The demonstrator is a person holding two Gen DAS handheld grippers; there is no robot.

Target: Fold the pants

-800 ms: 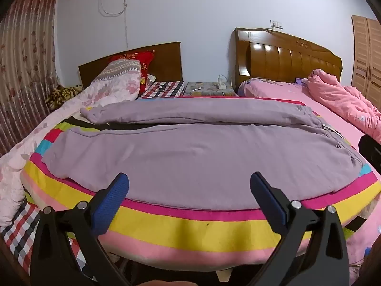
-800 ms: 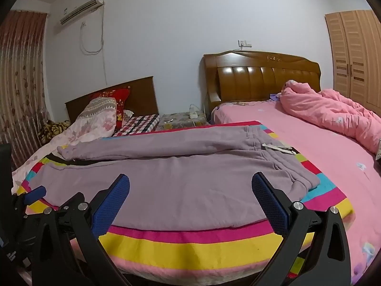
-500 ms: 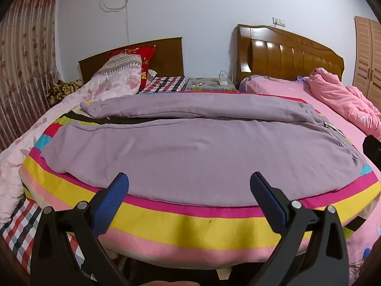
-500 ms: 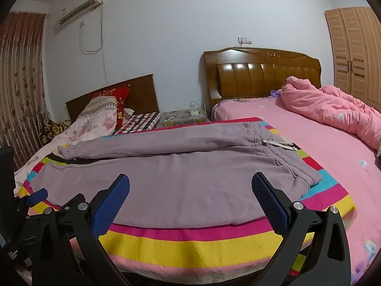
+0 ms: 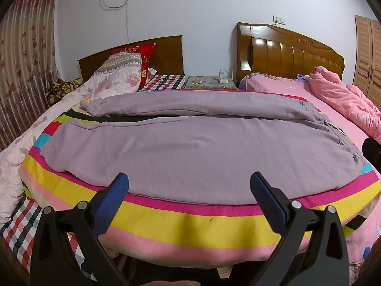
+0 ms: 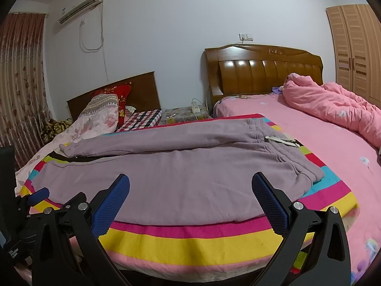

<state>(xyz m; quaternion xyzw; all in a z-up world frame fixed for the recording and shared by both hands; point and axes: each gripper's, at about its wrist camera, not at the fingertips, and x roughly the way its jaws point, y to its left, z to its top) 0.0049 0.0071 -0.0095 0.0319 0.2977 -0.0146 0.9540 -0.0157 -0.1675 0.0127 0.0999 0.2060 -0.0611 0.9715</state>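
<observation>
Presently the pants [image 5: 195, 147] lie flat across a striped blanket [image 5: 190, 217] on the bed, waistband to the right. Both the left gripper [image 5: 189, 186] and right gripper [image 6: 190, 187] hang short of them, fingers spread wide, empty. Fabric looks thick, soft, limp; best pinched at waistband and cuffs.

Matt fleecy cloth pants [image 5: 202, 147], glossy wooden headboard [image 6: 262, 71], ribbed blue pads [image 5: 112, 202].

Item count, bedroom scene

Pants [image 5: 195, 147]: one pair. Grippers: two, left gripper [image 5: 189, 190], right gripper [image 6: 190, 190]. Headboards: two. Striped blanket [image 5: 190, 217]: one. Pink quilt [image 6: 333, 104]: one. Air conditioner [image 6: 81, 4]: one. Wardrobe [image 6: 354, 50]: one.
</observation>
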